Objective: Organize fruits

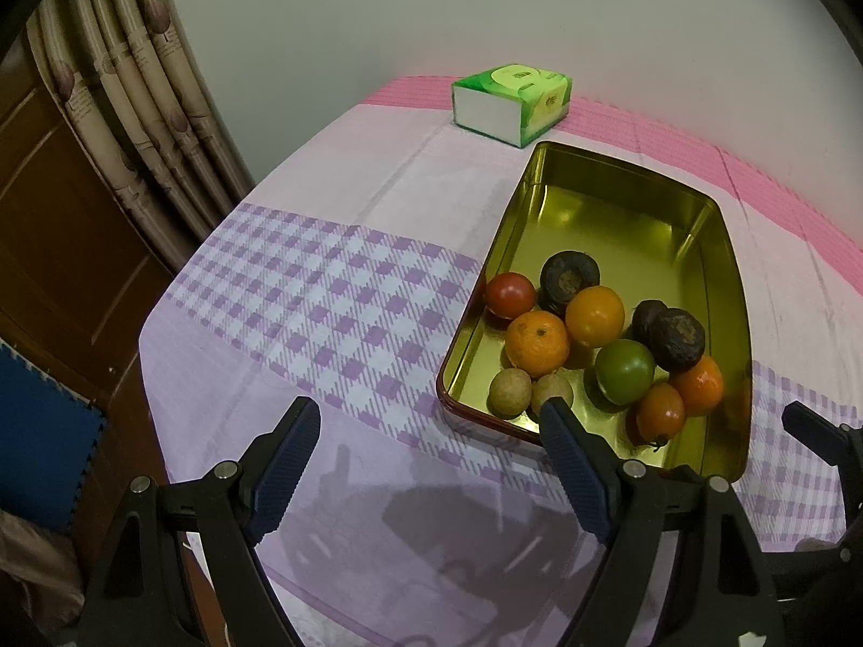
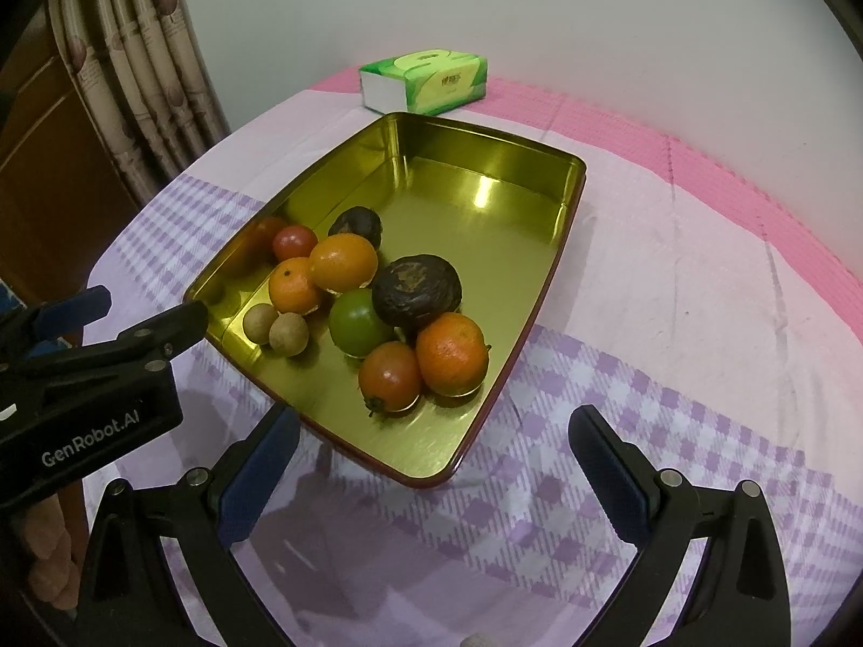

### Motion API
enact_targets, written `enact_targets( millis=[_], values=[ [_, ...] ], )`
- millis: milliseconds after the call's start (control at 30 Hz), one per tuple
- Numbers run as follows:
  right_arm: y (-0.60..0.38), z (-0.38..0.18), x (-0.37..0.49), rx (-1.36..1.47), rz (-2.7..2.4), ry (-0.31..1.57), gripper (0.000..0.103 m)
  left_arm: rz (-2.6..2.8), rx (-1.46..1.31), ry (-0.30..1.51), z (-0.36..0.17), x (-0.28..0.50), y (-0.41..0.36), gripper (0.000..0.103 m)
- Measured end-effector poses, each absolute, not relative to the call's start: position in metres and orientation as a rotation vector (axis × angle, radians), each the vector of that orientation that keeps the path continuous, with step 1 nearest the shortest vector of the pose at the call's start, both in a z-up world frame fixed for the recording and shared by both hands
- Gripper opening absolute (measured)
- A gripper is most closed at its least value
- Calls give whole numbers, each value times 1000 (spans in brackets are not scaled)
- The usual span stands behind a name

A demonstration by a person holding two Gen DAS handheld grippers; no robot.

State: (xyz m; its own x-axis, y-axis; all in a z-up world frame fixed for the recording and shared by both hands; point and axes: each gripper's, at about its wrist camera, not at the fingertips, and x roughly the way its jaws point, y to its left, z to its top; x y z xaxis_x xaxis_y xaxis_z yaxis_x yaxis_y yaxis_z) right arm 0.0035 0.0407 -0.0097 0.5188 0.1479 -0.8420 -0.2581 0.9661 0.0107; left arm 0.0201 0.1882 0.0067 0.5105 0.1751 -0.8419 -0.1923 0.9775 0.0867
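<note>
Both grippers (image 1: 426, 431) (image 2: 431, 431) released, nothing held. Fruits (image 2: 367, 291) piled at near end of tin (image 2: 485, 162). Risk: round fruit nudged, rolled away if approached carelessly.

A green-and-white rectangular tissue pack (image 1: 511, 102) lay at the far edge of the table, on a cloth tablecloth (image 1: 334, 291) checked in purple and white with a pink band at the back. A beige patterned curtain (image 1: 135, 102) hung left, beside brown wooden panelling (image 1: 59, 248).
</note>
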Motion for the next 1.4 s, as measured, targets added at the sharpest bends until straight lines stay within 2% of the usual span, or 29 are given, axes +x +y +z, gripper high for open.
enact_targets(
  millis=[1400],
  values=[
    [43,-22,4,-74,295,1078,100,217,-19,1029,3,21,187,81]
  ],
)
